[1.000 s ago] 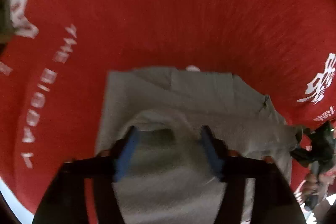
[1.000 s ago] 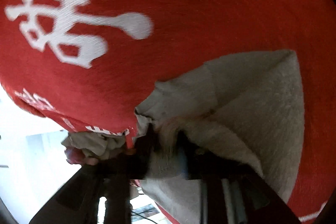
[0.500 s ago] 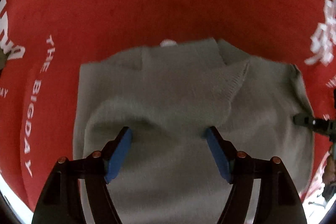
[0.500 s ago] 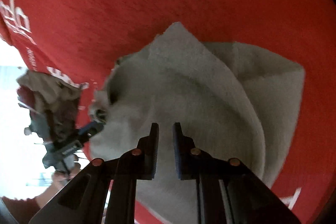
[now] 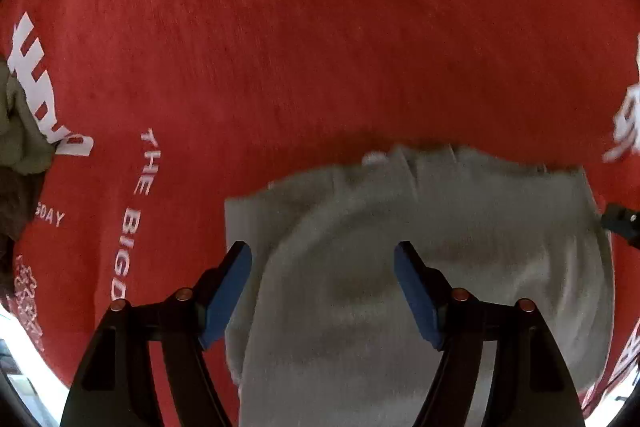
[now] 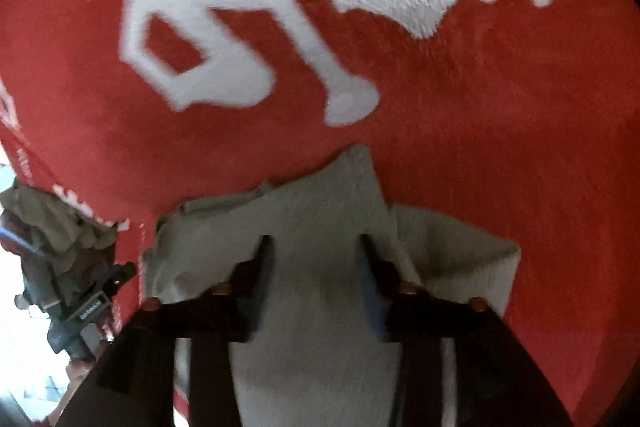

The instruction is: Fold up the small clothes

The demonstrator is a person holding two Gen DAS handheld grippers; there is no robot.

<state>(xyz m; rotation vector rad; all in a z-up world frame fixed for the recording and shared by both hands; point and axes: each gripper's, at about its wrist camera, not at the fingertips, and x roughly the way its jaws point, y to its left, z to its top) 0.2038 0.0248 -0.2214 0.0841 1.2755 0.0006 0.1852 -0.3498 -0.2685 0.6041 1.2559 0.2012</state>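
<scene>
Both grippers have let go: left gripper (image 5: pixel 322 287) and right gripper (image 6: pixel 314 279), jaws spread, hover over the folded grey knitted garment (image 5: pixel 460 247); press its layers flat next.

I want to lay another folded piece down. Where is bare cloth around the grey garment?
Free: the red cloth beyond the grey garment, and left of it toward the white lettering. Crowded: the far-left edge, where the clothes pile sits.

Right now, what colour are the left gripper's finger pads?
Blue pads on black fingers, clearest in the left wrist view.
</scene>
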